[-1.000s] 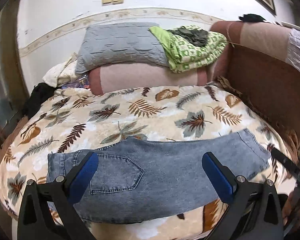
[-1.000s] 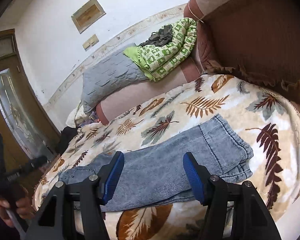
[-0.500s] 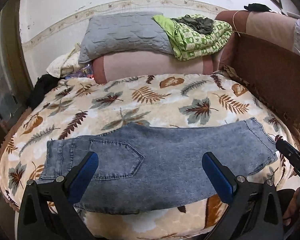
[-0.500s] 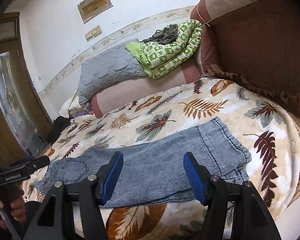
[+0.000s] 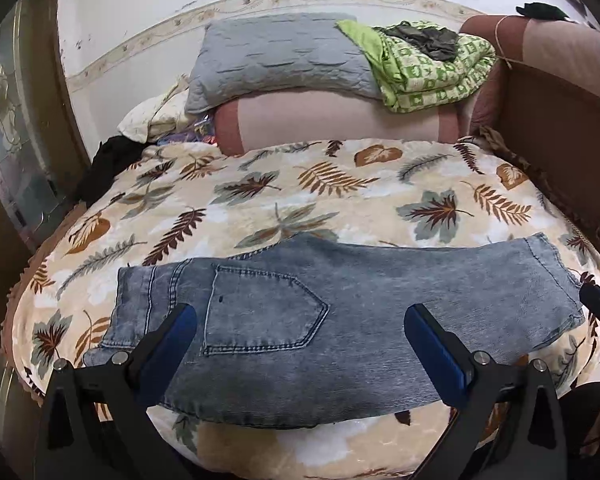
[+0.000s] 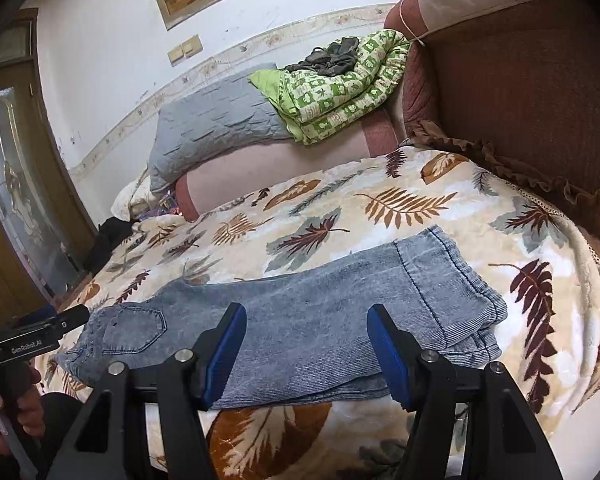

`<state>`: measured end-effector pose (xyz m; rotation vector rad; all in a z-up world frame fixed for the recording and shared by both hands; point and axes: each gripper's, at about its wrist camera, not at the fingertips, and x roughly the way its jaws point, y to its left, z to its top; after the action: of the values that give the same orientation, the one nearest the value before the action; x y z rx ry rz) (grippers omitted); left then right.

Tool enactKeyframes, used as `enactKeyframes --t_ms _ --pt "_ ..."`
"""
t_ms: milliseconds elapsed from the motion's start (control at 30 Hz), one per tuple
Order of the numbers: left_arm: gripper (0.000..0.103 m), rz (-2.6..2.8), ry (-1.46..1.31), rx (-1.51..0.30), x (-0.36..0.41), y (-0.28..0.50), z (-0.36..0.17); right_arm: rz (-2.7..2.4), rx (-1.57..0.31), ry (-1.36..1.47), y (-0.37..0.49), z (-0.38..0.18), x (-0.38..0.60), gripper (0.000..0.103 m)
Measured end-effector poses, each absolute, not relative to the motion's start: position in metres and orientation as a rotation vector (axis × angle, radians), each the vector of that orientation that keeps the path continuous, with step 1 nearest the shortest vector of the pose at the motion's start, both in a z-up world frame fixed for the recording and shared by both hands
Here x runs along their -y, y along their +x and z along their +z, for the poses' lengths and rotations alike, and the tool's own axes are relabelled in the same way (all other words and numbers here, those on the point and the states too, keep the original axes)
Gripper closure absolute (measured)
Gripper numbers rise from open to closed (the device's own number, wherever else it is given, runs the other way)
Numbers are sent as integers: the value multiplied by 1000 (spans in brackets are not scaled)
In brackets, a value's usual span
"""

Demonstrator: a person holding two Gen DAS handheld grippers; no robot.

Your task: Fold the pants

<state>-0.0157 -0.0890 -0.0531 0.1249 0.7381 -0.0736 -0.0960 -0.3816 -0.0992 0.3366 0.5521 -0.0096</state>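
Light blue jeans [image 5: 340, 320] lie flat along the near edge of a leaf-print blanket [image 5: 340, 184], folded lengthwise, waist and back pocket at the left, leg hems at the right. They also show in the right wrist view [image 6: 320, 312]. My left gripper [image 5: 300, 344] is open and empty, hovering over the pocket and thigh area. My right gripper [image 6: 306, 344] is open and empty, hovering over the lower legs near the hems [image 6: 460, 292]. The left gripper also appears at the left edge of the right wrist view [image 6: 36, 332], near the waist.
A grey pillow [image 5: 276, 56] and a green patterned quilt [image 5: 428, 64] lie on a pink bolster [image 5: 340, 120] at the back. A brown sofa back [image 6: 520, 92] bounds the right side. Dark cloth [image 5: 108, 160] lies at the far left. A glass door [image 6: 16, 200] stands at the left.
Both grippers have shifted slightly, closer over the jeans; the views tilt down a little. The jeans have not moved. Both stay open.
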Motion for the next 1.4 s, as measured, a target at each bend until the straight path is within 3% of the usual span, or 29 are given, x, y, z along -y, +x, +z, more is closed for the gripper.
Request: enactKeyframes --t_ms 1400 --pt "0 -67 153 -822 86 -5 -81 -19 -601 316 -86 -106 376 36"
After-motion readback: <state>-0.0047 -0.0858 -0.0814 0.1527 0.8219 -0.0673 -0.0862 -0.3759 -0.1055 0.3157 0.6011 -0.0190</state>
